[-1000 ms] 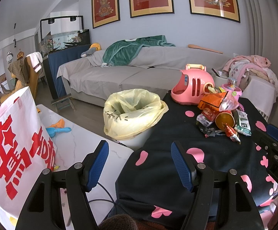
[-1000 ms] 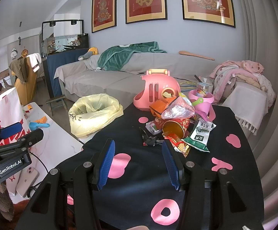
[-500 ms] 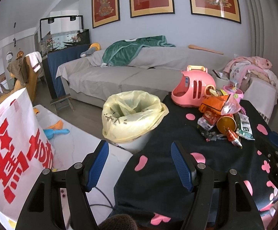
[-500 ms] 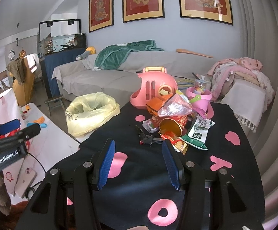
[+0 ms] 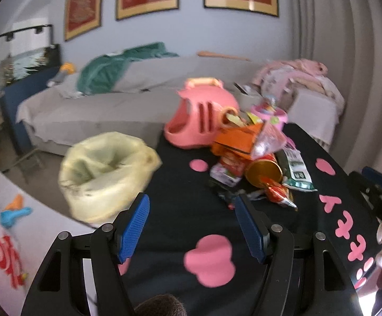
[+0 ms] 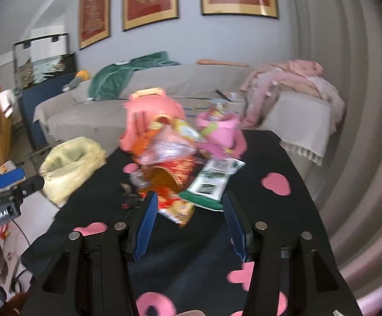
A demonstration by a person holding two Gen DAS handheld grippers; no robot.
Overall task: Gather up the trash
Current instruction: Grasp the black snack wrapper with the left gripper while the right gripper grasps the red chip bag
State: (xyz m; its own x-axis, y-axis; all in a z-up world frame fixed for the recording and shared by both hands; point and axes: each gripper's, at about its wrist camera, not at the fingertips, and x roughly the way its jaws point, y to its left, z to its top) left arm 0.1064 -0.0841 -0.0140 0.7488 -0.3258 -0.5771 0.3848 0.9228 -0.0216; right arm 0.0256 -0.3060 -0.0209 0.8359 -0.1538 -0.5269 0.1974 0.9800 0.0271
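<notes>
My left tongs (image 5: pixel 192 225) gape wide with nothing between the blue pads (image 5: pixel 134 227), hanging over the black tabletop (image 5: pixel 180 184) with its pink patches. My right tongs (image 6: pixel 188 223) are spread just as wide and hold nothing either.

In the left view the trash (image 5: pixel 256 168) lies heaped at 1 o'clock from my tongs: an orange box (image 5: pixel 237 141), a gold-mouthed cup (image 5: pixel 263 171) on its side, a green-edged wrapper (image 5: pixel 297 173) and a red packet (image 5: pixel 279 193), all touching or overlapping. Behind the heap, at 12 o'clock, stands a pink carrier (image 5: pixel 204 113). The bin (image 5: pixel 106 176), lined with a yellow bag, sits off the tabletop's edge at 10 o'clock.

In the right view the pile (image 6: pixel 180 166) is at 12 o'clock, close ahead of my tongs; the red packet (image 6: pixel 176 208) lies nearest, between the pads as the camera sees it, but I cannot tell whether it touches them. The wrapper (image 6: pixel 213 181) is at 1 o'clock, and the bin (image 6: pixel 69 166) at 10 o'clock. Both views are blurred.
</notes>
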